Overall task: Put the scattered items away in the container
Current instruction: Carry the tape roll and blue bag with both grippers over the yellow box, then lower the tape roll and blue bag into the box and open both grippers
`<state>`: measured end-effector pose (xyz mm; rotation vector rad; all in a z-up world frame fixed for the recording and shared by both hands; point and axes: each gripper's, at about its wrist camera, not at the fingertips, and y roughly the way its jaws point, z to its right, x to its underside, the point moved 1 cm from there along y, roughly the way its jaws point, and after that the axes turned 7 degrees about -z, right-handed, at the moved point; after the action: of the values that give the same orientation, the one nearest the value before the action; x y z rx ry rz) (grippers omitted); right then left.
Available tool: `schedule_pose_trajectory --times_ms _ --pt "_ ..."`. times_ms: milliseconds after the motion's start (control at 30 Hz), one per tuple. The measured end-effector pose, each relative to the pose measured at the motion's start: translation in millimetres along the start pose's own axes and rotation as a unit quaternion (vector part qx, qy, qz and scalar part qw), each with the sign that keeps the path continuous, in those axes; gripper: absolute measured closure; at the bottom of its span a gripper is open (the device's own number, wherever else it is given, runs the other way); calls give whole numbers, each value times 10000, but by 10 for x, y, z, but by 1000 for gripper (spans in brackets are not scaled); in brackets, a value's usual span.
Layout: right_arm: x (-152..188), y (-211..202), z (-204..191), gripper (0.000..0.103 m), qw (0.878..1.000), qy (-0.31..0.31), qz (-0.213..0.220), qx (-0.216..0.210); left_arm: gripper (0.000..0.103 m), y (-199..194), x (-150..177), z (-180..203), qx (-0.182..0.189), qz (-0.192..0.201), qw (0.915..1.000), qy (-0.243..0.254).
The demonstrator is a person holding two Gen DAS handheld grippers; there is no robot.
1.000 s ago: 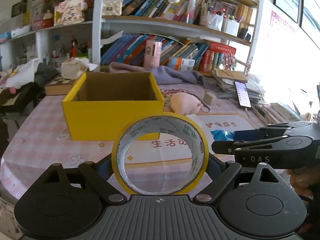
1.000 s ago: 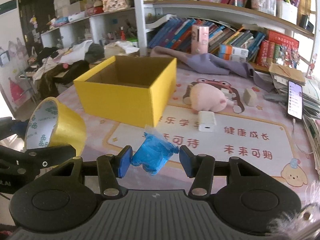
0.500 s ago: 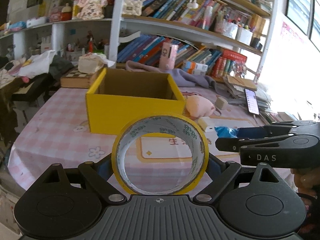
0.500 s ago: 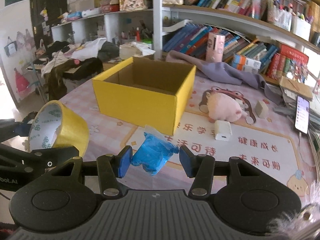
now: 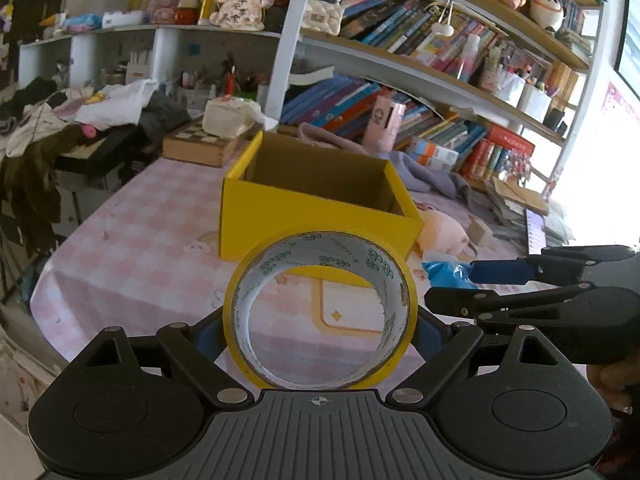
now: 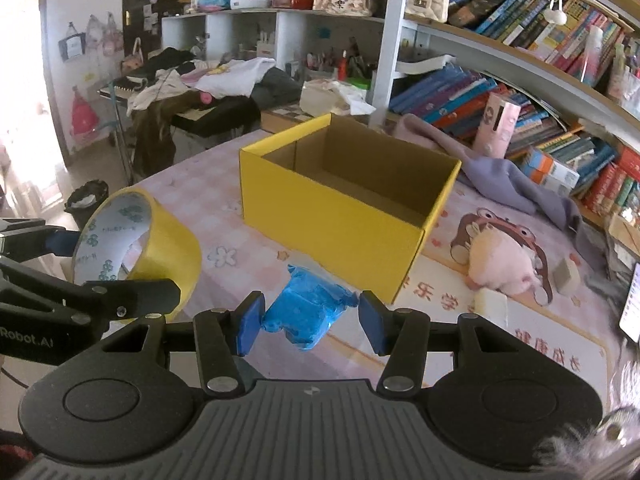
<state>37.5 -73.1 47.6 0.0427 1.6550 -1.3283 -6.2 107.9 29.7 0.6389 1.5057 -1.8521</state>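
My left gripper (image 5: 320,320) is shut on a roll of yellow tape (image 5: 394,276) and holds it above the table, in front of the open yellow box (image 5: 316,216). The tape (image 6: 176,252) and the left gripper (image 6: 60,264) also show at the left of the right wrist view. My right gripper (image 6: 312,320) is shut on a crumpled blue bag (image 6: 308,314), held above the table before the yellow box (image 6: 340,216). The blue bag (image 5: 444,272) and right gripper (image 5: 452,286) show at the right of the left wrist view. The box interior looks empty.
A pink plush toy (image 6: 504,264), a white charger block (image 6: 490,306), a small beige block (image 6: 566,276) and a phone (image 6: 632,304) lie right of the box. A purple cloth (image 6: 500,176) lies behind. Bookshelves stand at the back; the table's left edge (image 5: 44,292) is near.
Both grippers have risen and pulled back to the left with their loads. The box now looks farther away and I see more into it.
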Motion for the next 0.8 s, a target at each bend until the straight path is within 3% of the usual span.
schedule_pose_trajectory --times_ms 400,700,800 --pt "-555 390 465 54 9984 -33 557 2 11 530 -659 66 -33 180 9989 428" --pt "-1112 856 933 54 9962 -325 801 78 11 1069 -1386 6 -25 239 9973 689" --pt "-1274 1053 1053 54 9956 -513 782 104 11 1261 -1595 43 -83 229 9949 984"
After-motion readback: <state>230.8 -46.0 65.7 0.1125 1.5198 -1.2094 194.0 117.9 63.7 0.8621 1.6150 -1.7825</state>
